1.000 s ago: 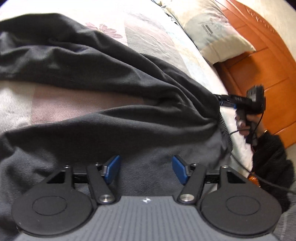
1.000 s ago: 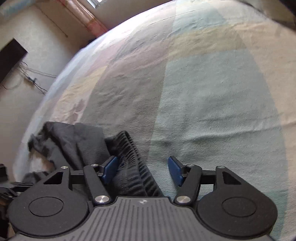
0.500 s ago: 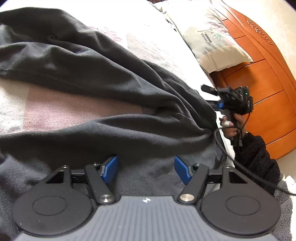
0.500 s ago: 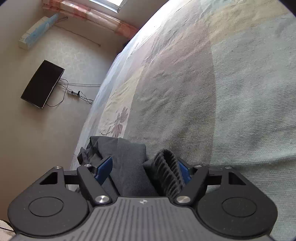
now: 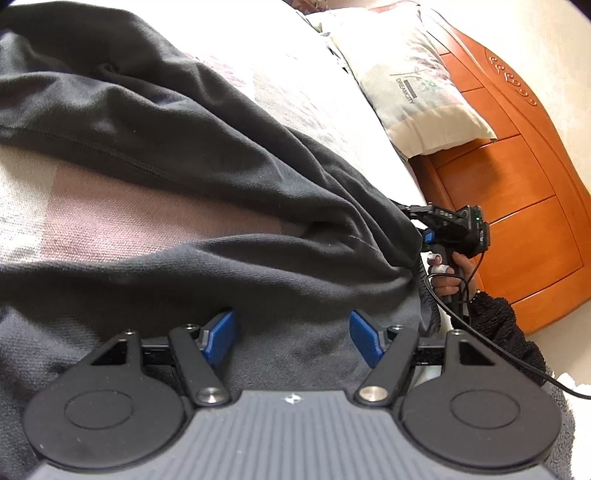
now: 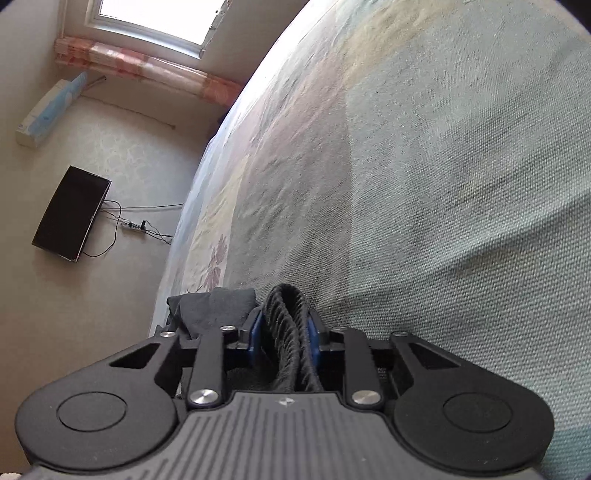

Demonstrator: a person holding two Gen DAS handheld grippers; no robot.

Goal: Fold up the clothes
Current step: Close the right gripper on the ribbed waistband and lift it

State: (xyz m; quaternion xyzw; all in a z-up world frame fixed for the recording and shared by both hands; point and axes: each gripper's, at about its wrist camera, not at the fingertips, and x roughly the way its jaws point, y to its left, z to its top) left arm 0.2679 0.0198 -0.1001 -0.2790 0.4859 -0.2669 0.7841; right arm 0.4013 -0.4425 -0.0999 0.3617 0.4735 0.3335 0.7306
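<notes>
- On the bed (image 5: pixel 306 92), a dark grey garment (image 5: pixel 207 177) lies in loose folds over the patterned bedspread (image 6: pixel 424 166); its upper and left parts run out of the left wrist view, so its full outline cannot be made out.
- At the bottom of that view the left gripper (image 5: pixel 291 334) hangs just above the cloth with its blue fingers (image 5: pixel 218 338) standing wide apart. Nothing is pinched between them; whether the tips brush the fabric is hard to tell.
- Farther right, at the bed's edge, the right gripper (image 5: pixel 428 236) meets the garment's corner; its tips are hidden behind the fabric in this view. A hand (image 5: pixel 448 275) in a dark fuzzy sleeve (image 5: pixel 498 328) holds its handle, and a cable (image 5: pixel 517 365) trails off frame.
- Beyond it a pillow (image 5: pixel 413 85) leans against an orange wooden headboard (image 5: pixel 517 184).
- In the right wrist view, the fingers are closing narrow on the garment's ribbed hem (image 6: pixel 290 339), which stands bunched between the blue pads; the rest of the garment is mostly hidden behind the gripper body.
- To the left there, a dark screen (image 6: pixel 72 214) hangs on the wall below a window (image 6: pixel 155 18).
</notes>
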